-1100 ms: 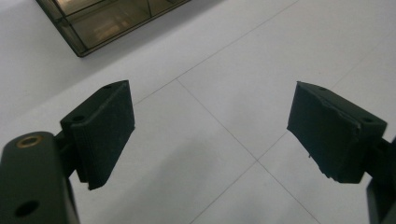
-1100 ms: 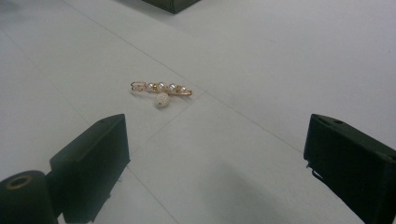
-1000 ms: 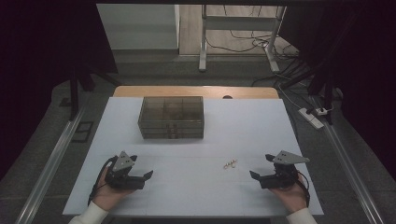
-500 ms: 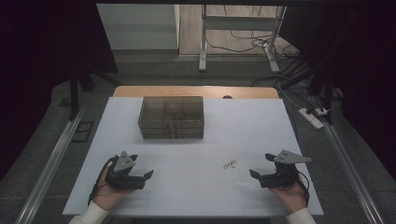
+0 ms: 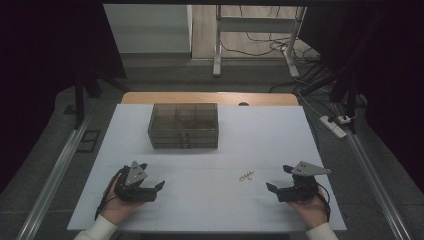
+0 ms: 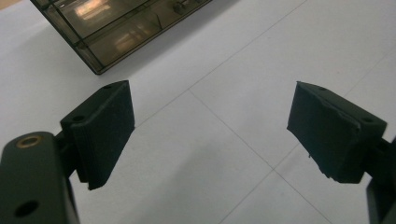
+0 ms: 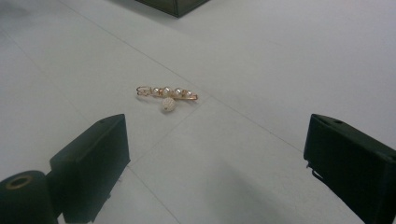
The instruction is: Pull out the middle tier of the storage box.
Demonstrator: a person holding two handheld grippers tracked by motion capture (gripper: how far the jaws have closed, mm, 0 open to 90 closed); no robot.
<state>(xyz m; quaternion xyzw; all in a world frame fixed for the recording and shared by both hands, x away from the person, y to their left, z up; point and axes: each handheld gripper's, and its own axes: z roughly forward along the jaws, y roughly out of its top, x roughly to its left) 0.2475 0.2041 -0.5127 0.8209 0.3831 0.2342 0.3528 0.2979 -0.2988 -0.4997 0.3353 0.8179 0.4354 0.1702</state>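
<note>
A small gold hair clip with pearl beads point(image 5: 246, 175) point(image 7: 167, 94) lies on the white table point(image 5: 210, 210), just left of my right gripper point(image 5: 277, 181) and a short way ahead of its jaws. That gripper point(image 7: 215, 154) is open and holds nothing. My left gripper point(image 5: 154, 176) point(image 6: 210, 130) rests at the front left of the table, also open and empty. A smoky clear organiser box with small drawers point(image 5: 183, 125) point(image 6: 116, 23) stands at the back middle, ahead of the left gripper.
The white table top ends at a wooden strip point(image 5: 210, 98) at the back. Beyond the right edge a power strip point(image 5: 334, 126) lies on the floor. Metal rails point(image 5: 55, 172) run along both sides of the table.
</note>
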